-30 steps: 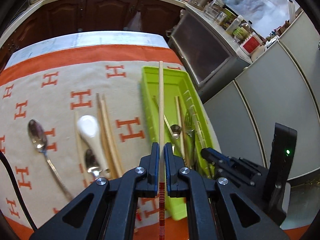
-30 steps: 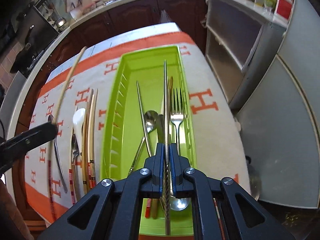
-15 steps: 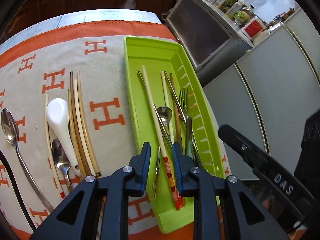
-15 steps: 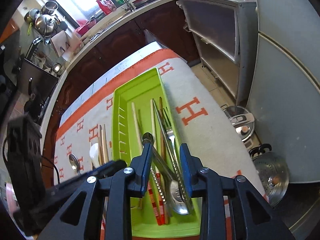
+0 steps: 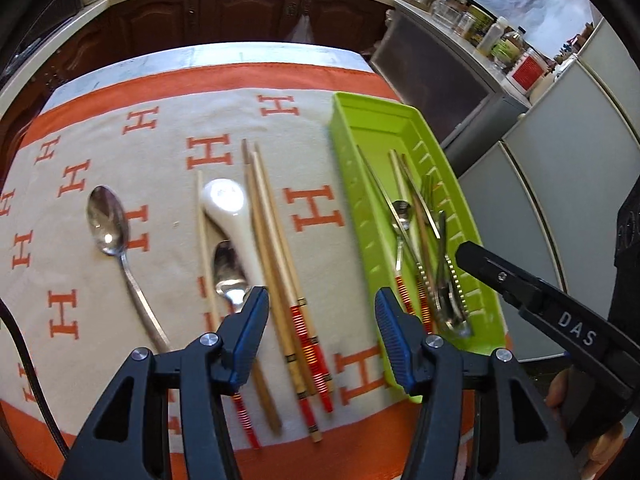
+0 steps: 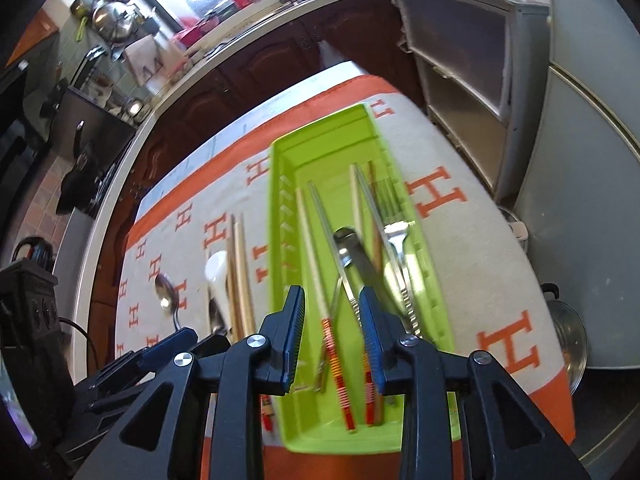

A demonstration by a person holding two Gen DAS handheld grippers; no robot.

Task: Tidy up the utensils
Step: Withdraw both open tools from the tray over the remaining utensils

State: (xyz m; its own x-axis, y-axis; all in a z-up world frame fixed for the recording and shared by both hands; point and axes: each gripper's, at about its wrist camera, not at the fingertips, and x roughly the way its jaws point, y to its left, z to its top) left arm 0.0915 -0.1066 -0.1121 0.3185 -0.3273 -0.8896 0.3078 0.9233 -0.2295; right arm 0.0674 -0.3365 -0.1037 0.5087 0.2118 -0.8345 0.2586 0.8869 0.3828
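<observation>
Both my left fingers [image 5: 320,336] and right fingers [image 6: 330,332] gape, holding nothing. Those chopsticks [image 5: 276,264] look light and stiff (slippery too); I'd pinch mid-shaft.

In the right wrist view the green tray [image 6: 280,184] and the cutlery inside it are smeared by motion blur, so the fork [image 6: 394,236] tines and the knife's edge cannot be made out cleanly. The tray's near end is hidden behind the right gripper [image 6: 332,332], whose fingers also cover the chopstick handles there. In the left wrist view the left gripper [image 5: 320,336] hides the handle of the small metal spoon [image 5: 228,268] and the near end of the white ceramic spoon [image 5: 228,208]. The jars on the far counter [image 5: 492,36] are too small to read.
</observation>
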